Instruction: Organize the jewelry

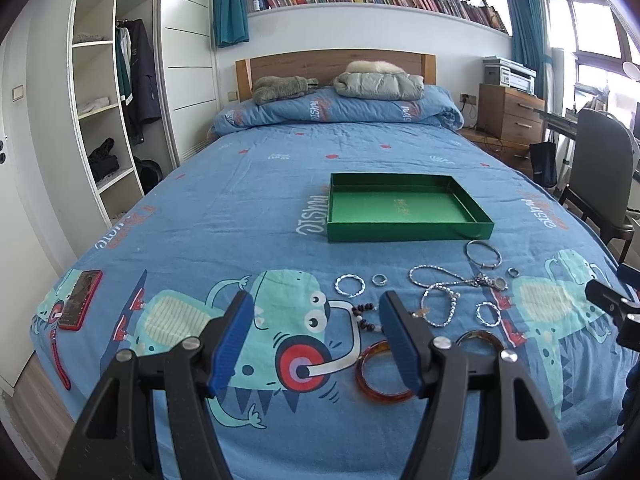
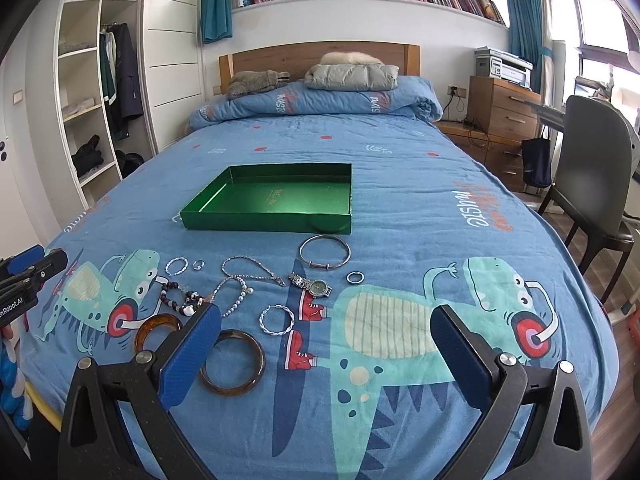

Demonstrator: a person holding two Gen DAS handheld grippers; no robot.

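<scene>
— Jewelry lay scattered on the bed [image 2: 400,168], toward its near edge, didn't it?

— Yes, all of it on the blue cartoon-print cover, and none in the green tray [image 2: 264,222]. That tray sat farther up the bed, toward the middle, with nothing inside.

— What lay nearest the tray?

— A plain silver bangle [image 2: 325,251], just beside the tray's near wall. Below it were a watch [image 2: 312,285] and a small ring [image 2: 355,277], with a silver chain necklace [image 2: 252,270] to their left.

— And at the near edge?

— Two amber bangles: one [image 2: 232,362] fully in view, the other [image 2: 157,330] partly hidden behind a blue finger pad. A twisted silver hoop [image 2: 277,320] lay near them, a dark bead bracelet [image 2: 182,300] farther left, and a second twisted hoop [image 2: 176,266] with a tiny ring [image 2: 198,265] beyond that.

— How did the grippers stand?

— The right gripper [image 2: 326,334] hovered above the near edge with its fingers spread wide and nothing between them. The left gripper [image 1: 316,320] was also parted and empty, over the bed's left side, pointed at the cartoon dinosaur.

— Anything else on the cover?

— A red-cased phone [image 1: 80,300] near the left edge, well apart from the jewelry.
</scene>
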